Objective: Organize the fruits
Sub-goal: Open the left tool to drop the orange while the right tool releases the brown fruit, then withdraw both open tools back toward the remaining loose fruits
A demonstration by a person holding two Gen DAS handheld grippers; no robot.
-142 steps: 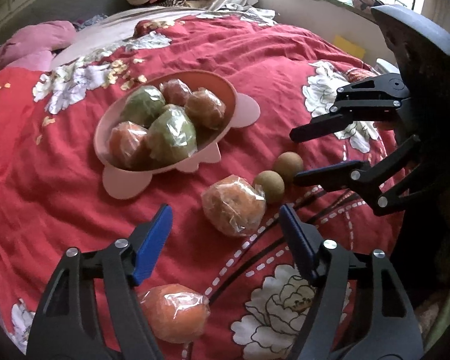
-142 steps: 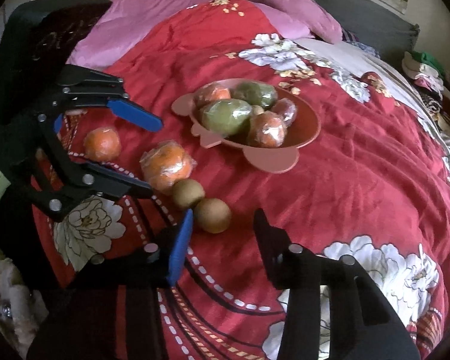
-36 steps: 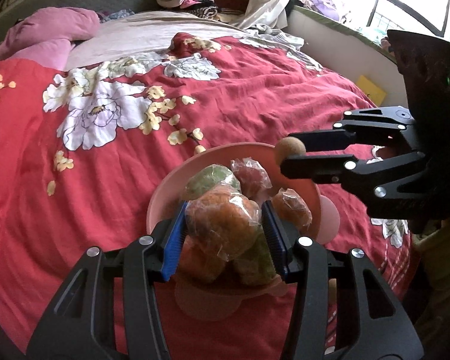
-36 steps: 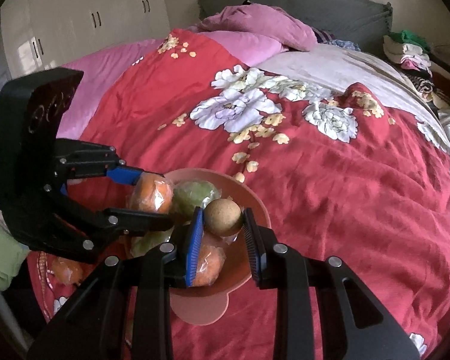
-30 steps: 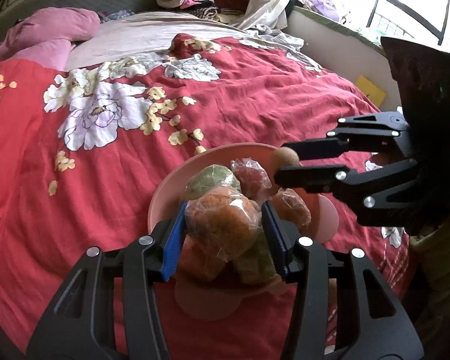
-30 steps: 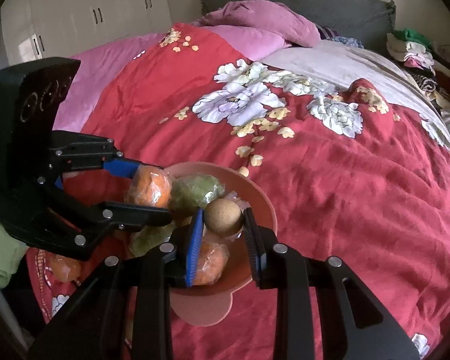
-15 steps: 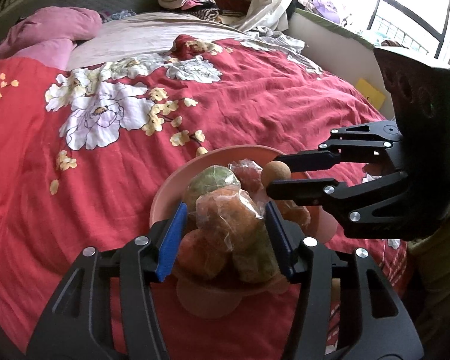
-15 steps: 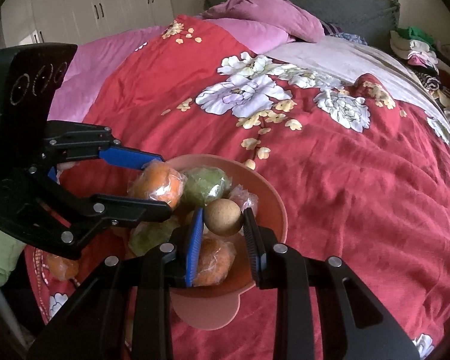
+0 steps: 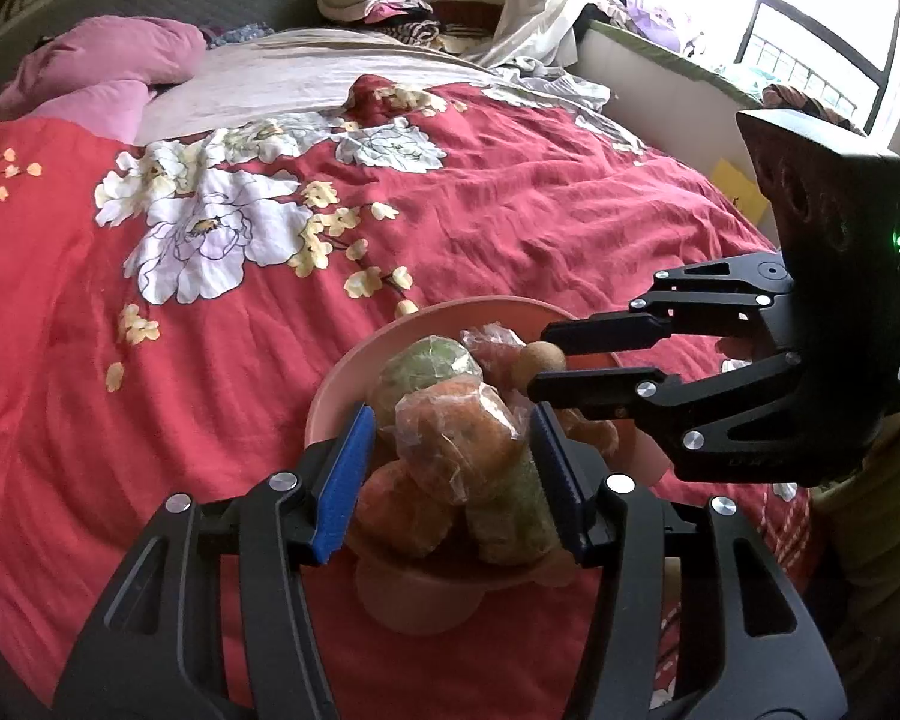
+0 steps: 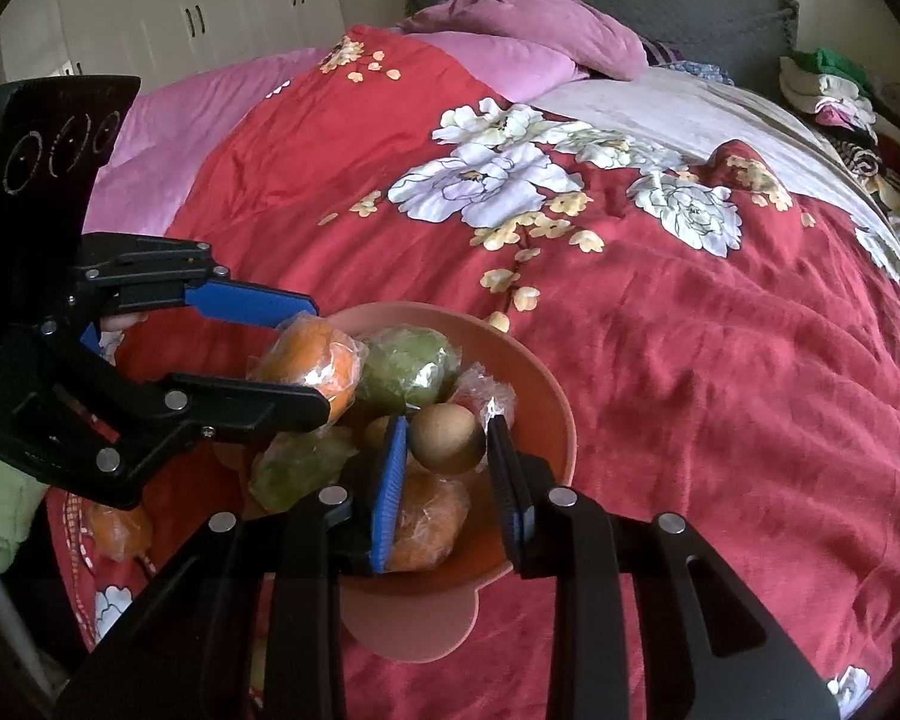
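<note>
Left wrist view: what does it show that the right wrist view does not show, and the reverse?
Only the left wrist view: a barred window. Only the right wrist view: white wardrobe doors, and a loose orange on the bedspread beside the pink bowl. Both: that bowl of wrapped fruits, the wrapped orange between the left gripper's jaws, and the brown fruit gripped by the right gripper.

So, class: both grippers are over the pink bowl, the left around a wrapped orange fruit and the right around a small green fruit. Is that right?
One detail is off. The right gripper holds a small brown fruit, not a green one, as the right wrist view shows. The rest stands: both are over the pink bowl, the left gripper around the wrapped orange fruit.
</note>
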